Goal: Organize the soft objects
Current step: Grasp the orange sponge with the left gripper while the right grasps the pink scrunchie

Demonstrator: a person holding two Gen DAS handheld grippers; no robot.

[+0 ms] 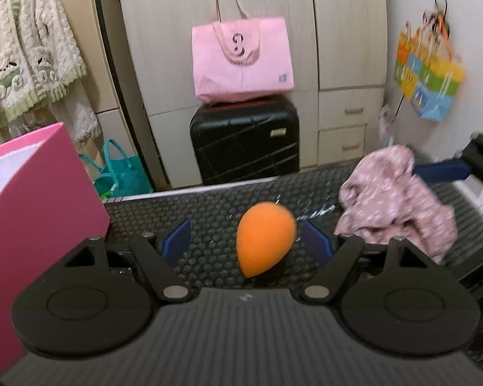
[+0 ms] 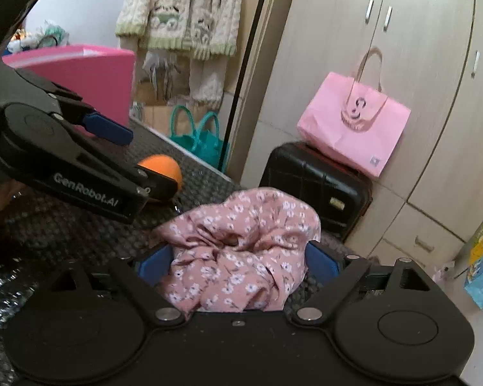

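An orange egg-shaped sponge (image 1: pixel 264 238) lies on the black dimpled mat (image 1: pixel 164 209), between the blue fingers of my left gripper (image 1: pixel 245 230). The jaws stand wide. The right finger is close to the sponge and the left one is well clear of it. In the right wrist view the same gripper (image 2: pixel 135 160) reaches in from the left, and the sponge (image 2: pixel 164 167) shows behind its lower finger. A crumpled pink floral cloth (image 2: pixel 238 251) sits on the mat between the spread fingers of my right gripper (image 2: pixel 238 249), filling most of the gap. Beside the cloth (image 1: pixel 393 206), one blue finger (image 1: pixel 441 170) of the right gripper shows.
A pink box (image 1: pixel 42 209) stands at the mat's left edge. Beyond the mat's far edge are a black suitcase (image 1: pixel 244 141) with a pink tote bag (image 1: pixel 241 61) on top, teal bags (image 1: pixel 122 173) on the floor, a wardrobe and a colourful bag (image 1: pixel 431 77) hanging on the wall.
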